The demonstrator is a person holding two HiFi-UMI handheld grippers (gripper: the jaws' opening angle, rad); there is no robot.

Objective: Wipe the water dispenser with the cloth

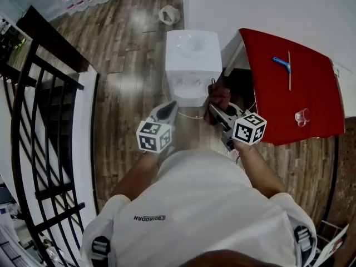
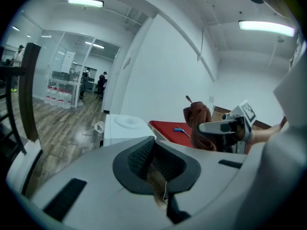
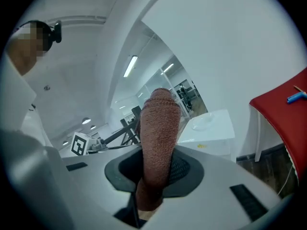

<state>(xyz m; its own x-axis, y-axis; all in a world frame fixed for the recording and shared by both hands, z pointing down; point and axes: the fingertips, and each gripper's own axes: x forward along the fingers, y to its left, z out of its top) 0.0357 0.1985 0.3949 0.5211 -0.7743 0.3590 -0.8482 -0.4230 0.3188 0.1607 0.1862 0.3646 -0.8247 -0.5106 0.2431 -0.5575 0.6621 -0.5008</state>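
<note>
Right gripper (image 3: pixel 156 169): jaws clamped on the cloth (image 3: pixel 160 128), a brown terry strip with a coarse looped weave. It stands up out of the pads in a limp, rounded fold. Left gripper (image 2: pixel 153 164): ribbed black pads together, nothing between them, held alongside. The water dispenser (image 1: pixel 192 60) sits on the wood floor just ahead. It's a white, glossy, boxy shell with a shallow round recess on top and taps in a front niche. The cloth is near its front right corner and looks clear of it, so this reads as approach, with wiping not started. Next move likely needs the cloth's broad face pressed flat on the top panel. The smooth plastic should wipe easily. Red table (image 1: pixel 289 99) to the right.
</note>
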